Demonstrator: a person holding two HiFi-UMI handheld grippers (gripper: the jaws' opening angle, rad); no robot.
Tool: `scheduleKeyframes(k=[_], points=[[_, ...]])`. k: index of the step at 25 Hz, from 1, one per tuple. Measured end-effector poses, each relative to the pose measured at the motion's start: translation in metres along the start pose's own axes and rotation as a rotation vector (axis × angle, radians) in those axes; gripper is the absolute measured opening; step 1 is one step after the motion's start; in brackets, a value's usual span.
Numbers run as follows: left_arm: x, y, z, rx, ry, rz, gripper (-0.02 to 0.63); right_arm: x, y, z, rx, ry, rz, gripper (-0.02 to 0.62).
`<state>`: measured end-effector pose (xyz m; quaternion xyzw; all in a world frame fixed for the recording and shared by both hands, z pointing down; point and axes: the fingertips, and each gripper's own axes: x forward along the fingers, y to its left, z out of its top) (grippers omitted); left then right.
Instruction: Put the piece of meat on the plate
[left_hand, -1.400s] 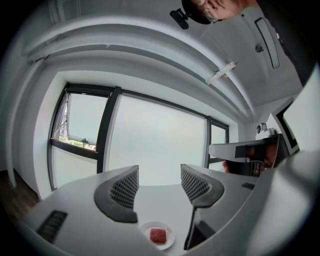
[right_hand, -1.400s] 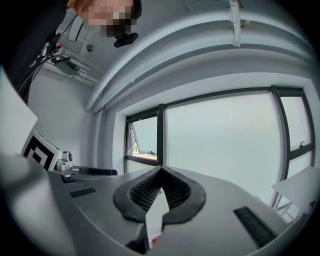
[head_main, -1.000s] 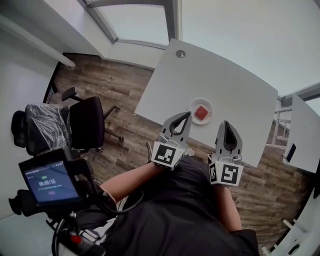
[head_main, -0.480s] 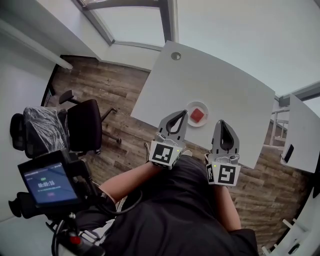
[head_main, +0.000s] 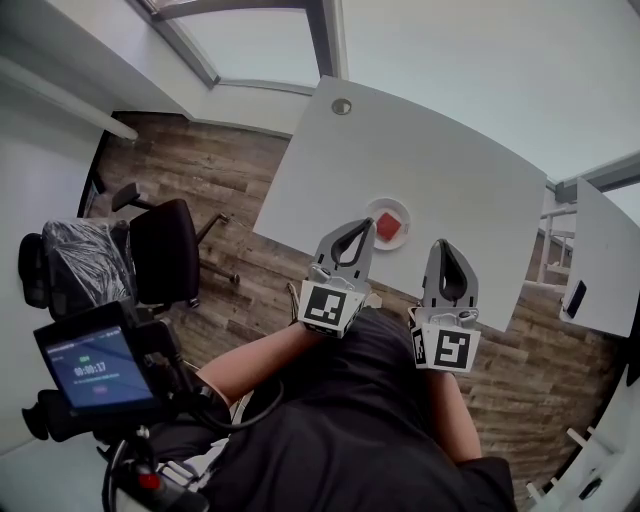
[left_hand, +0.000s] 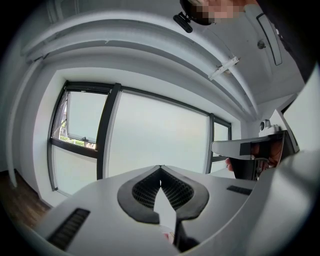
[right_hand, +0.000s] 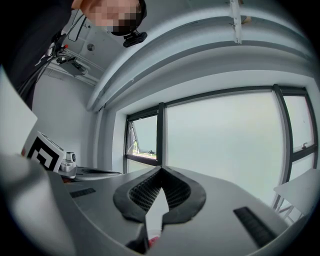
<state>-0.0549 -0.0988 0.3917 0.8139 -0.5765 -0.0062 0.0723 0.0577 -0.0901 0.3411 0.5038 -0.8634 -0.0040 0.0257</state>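
In the head view a red piece of meat (head_main: 388, 225) lies on a small white plate (head_main: 399, 237) near the front edge of the white table (head_main: 440, 170). My left gripper (head_main: 357, 227) is held level just short of the plate, its tips met and nothing between them. My right gripper (head_main: 443, 248) hangs to the right of the plate, also shut and empty. In the left gripper view the shut jaws of that left gripper (left_hand: 160, 167) point at the windows, and the right gripper (right_hand: 160, 169) shows the same in its own view.
A black office chair (head_main: 170, 250) stands on the wood floor at the left. A handheld screen on a rig (head_main: 90, 368) sits at the lower left. A second white table (head_main: 605, 260) is at the right edge. A round grommet (head_main: 342, 106) marks the table's far end.
The plate and table have drifted up and to the left in the head view as the head turned. Both grippers have stayed shut and nearly in place.
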Motion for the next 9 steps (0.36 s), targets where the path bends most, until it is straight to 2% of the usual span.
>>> scheduleKeyframes(k=[9], points=[[-0.0032, -0.0019, -0.0051, 0.017, 0.033, -0.011, 0.005, -0.0027, 0.0029, -0.0046, -0.015, 0.022, -0.001, 0.005]])
